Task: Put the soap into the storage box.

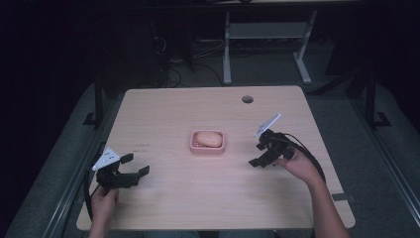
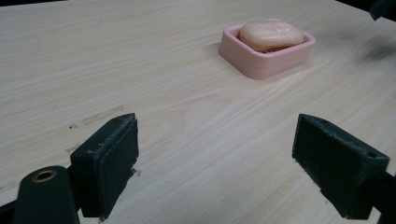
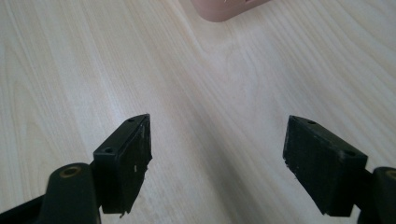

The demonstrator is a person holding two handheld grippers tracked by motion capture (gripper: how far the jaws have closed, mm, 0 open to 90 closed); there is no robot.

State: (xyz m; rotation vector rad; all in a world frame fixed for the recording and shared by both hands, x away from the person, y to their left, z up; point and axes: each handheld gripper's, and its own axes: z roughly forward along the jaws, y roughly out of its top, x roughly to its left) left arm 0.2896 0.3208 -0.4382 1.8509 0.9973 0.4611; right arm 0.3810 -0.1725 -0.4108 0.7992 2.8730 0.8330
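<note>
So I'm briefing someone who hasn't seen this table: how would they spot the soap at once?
Start from the pale wooden table and look to its middle, between the left gripper and the right gripper. There sits a small pink rectangular dish. The soap is the rounded peach-orange bar lying inside it, paler and smoother than the dish's straight pink walls.

Light wood table (image 1: pixel 198 198) with round cable hole (image 1: pixel 247 99). Grey carpeted floor (image 1: pixel 277 69). White desk frame (image 1: pixel 267 34) behind. Surroundings dark.
</note>
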